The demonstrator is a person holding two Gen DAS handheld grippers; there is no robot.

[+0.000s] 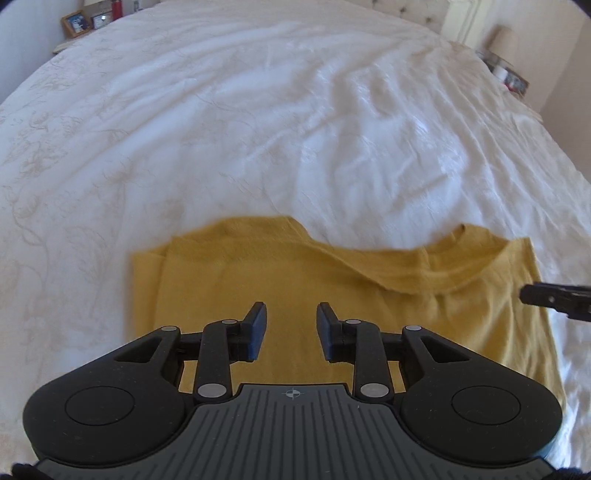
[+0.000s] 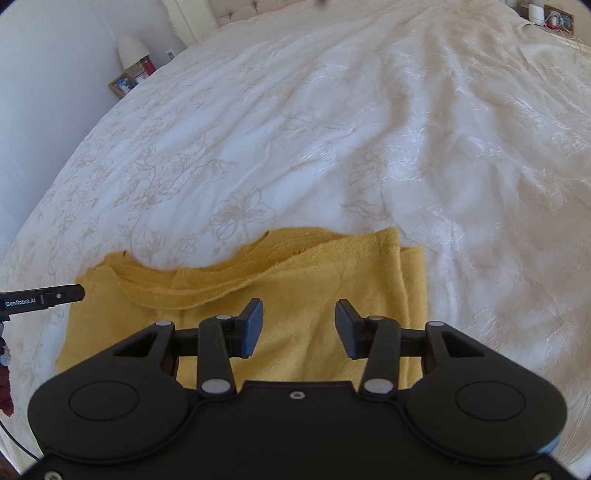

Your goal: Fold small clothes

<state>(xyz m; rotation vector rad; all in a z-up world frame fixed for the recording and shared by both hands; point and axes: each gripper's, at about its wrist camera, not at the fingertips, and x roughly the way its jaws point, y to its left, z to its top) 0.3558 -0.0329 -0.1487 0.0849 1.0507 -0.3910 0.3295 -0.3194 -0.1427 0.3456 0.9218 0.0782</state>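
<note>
Mustard shirt (image 1: 332,295), white floral bedspread (image 2: 258,147)

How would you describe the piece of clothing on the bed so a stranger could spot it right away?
Find the big bed under the white floral bedspread. At its near edge, under both open grippers, lies a partly folded mustard-yellow shirt. It is the only coloured fabric on the white cover.

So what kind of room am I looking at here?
Most likely a bedroom: a wide white bedspread with a faint floral pattern fills both views, a tufted headboard sits at its far end, and a white-shaded bedside lamp stands beside framed photos.
</note>
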